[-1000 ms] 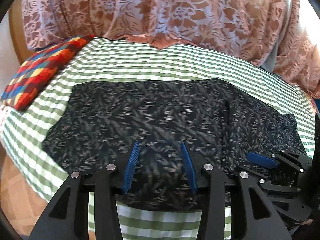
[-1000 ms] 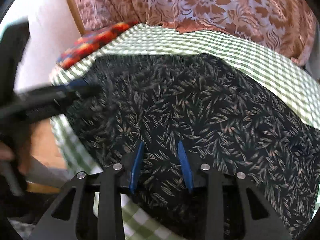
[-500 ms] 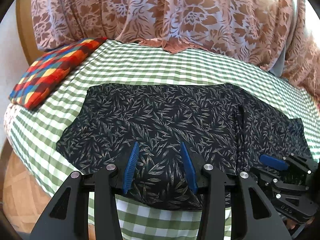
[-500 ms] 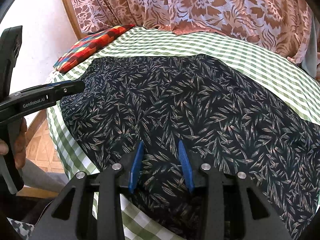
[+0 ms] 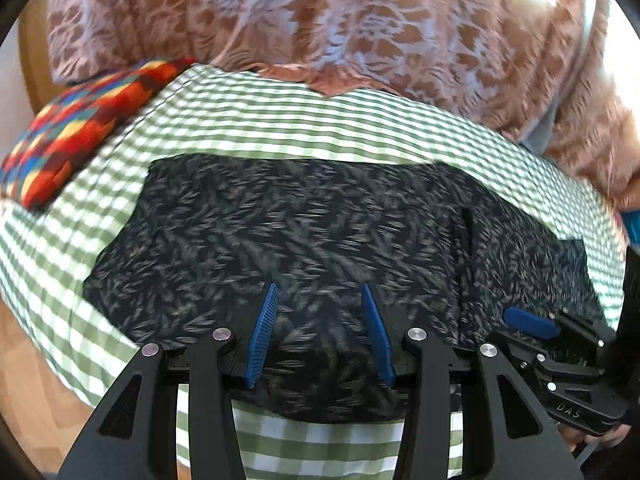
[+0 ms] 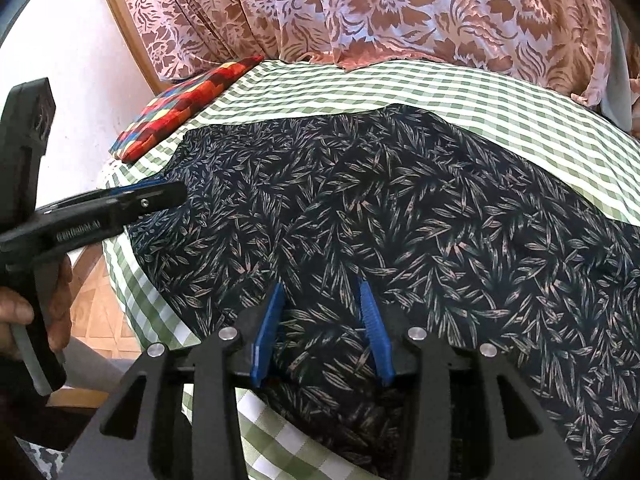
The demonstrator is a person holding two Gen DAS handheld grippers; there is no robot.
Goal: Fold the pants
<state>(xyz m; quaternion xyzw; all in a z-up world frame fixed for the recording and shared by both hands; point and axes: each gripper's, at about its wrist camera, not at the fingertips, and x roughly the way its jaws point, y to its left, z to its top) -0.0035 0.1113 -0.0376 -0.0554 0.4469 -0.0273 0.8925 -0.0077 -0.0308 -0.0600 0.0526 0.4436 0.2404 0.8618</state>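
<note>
Pants (image 5: 304, 240) lie flat on bed (image 5: 320, 128), spread left to right across its near half. Cushion (image 5: 76, 132) on bed at far left corner, apart from pants. Curtain (image 5: 320, 28) hangs behind bed along far edge. Left tongs (image 5: 318, 296) over near edge of pants; right tongs (image 6: 322, 292) to their right, also over near edge.

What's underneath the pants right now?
The pants lie on a green checked sheet, which shows around their edges. Whatever is beneath the fabric's middle is covered and cannot be seen.
</note>
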